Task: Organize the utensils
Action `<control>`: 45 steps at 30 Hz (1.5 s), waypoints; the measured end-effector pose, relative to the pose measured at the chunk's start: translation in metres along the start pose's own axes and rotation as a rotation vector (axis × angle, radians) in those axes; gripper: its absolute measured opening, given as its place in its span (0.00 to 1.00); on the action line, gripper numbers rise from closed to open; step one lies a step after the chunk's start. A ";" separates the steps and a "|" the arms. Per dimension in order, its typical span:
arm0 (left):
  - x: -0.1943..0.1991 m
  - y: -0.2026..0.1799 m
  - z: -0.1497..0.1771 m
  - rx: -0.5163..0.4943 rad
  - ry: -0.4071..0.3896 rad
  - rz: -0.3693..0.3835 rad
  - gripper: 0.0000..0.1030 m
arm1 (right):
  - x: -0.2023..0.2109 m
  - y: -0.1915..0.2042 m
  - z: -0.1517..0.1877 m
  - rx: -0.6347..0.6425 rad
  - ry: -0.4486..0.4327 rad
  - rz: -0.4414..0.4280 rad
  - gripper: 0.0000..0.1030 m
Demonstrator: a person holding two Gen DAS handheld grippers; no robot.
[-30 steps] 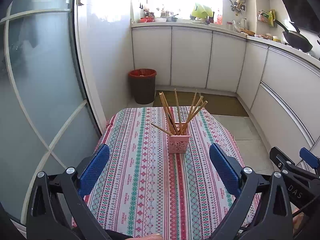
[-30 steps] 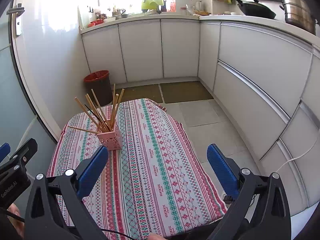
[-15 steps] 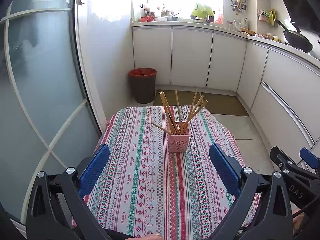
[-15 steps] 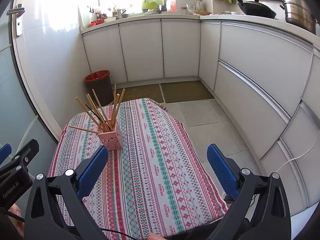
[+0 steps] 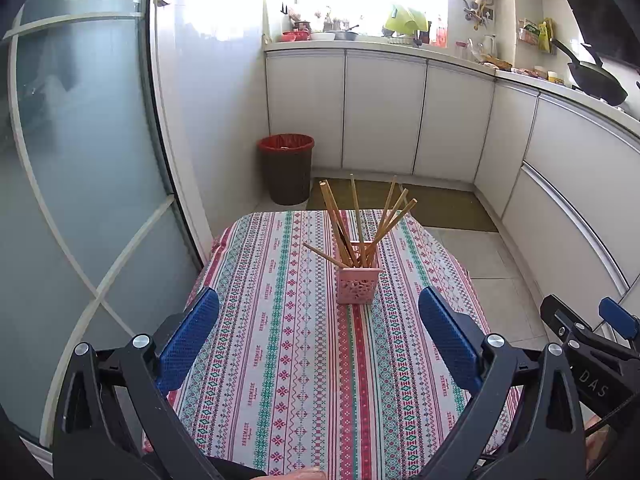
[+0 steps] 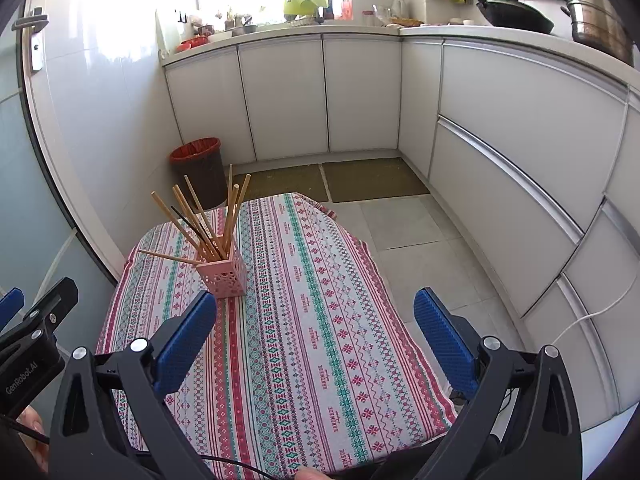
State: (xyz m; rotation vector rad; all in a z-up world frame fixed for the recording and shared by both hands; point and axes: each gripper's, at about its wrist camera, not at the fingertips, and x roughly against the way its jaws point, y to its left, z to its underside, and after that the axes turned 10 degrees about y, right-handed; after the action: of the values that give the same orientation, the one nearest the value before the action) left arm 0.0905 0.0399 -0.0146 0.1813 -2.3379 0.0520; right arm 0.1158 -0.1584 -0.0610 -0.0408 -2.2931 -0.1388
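Note:
A pink perforated holder (image 5: 357, 285) stands on the striped tablecloth (image 5: 288, 340) and holds several wooden chopsticks (image 5: 362, 220) that fan upward; one leans low to the left. The holder also shows in the right wrist view (image 6: 224, 276) with its chopsticks (image 6: 208, 220). My left gripper (image 5: 318, 338) is open and empty, held above the near part of the table, well short of the holder. My right gripper (image 6: 314, 334) is open and empty, to the right of the holder. Each gripper shows at the edge of the other's view.
A dark bin with a red liner (image 5: 286, 168) stands on the floor beyond the table. White cabinets (image 5: 384, 112) run along the back and right. A glass door (image 5: 80, 160) is on the left. Floor mats (image 6: 372, 180) lie beyond the table.

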 end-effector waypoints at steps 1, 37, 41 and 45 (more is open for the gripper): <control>0.000 0.000 0.001 0.000 0.000 0.000 0.93 | 0.000 0.000 0.000 0.000 0.000 0.001 0.93; -0.006 -0.004 0.003 0.011 0.017 -0.007 0.93 | -0.004 0.003 0.001 0.010 0.021 -0.004 0.93; -0.006 -0.008 0.005 -0.006 0.013 -0.018 0.93 | -0.005 0.003 0.001 0.011 0.024 -0.007 0.93; -0.005 -0.012 0.007 -0.036 -0.009 -0.024 0.91 | -0.006 0.002 0.001 0.009 0.027 -0.009 0.93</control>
State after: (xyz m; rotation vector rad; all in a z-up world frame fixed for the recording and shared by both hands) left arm 0.0911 0.0280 -0.0232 0.1924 -2.3433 -0.0026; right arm 0.1192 -0.1562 -0.0653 -0.0241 -2.2672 -0.1329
